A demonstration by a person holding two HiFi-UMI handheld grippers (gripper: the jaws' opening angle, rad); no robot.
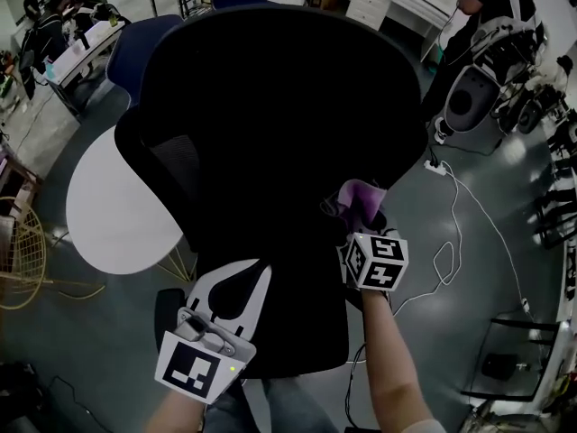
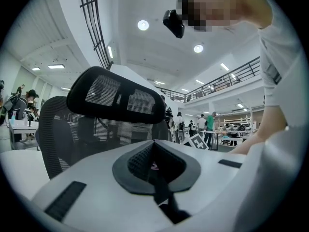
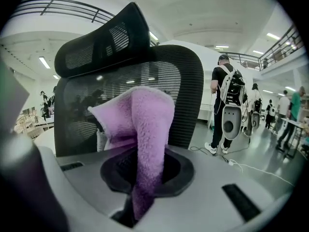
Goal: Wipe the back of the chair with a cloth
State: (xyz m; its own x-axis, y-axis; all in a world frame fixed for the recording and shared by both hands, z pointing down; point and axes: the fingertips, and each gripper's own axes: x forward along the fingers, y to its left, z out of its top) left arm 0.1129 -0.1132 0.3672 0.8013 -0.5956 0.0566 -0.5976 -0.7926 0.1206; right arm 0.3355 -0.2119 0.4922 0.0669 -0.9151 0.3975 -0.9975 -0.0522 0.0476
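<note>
While a purple fleecy cloth [image 3: 145,124] is pinched between the jaws of the right gripper [image 3: 147,158], the following items and hazards are noted, nearest first.

1. Left gripper [image 2: 154,151]: jaws pressed together, nothing seen held. It is kept low behind the chair and no part of the chair is steadied by it.
2. Right gripper: clamped on a narrow fold of the cloth, with the rest bunched loosely above the jaws. Hazard: the fold may be pulled out of the pinch if the cloth is dragged hard, since little of it is gripped.
3. Cloth: held up at the right edge of the black mesh chair back [image 1: 270,133], at about mid-height. Contact with the mesh cannot be confirmed.
   - Hazard: the fleece may be snagged on the open mesh.
   - Hazard: the mesh may be scraped by the hard jaw tips if the bunch is flattened aside.
4. Chair back and black mesh headrest [image 3: 101,37]: unbraced. Hazard: the chair may be turned or pushed away under wiping pressure, so that areas are missed.
5. White round table [image 1: 108,206]: close beyond the chair and likely to be struck if the chair is shoved.
6. White floor cable [image 1: 469,215]: a possible trip point.
</note>
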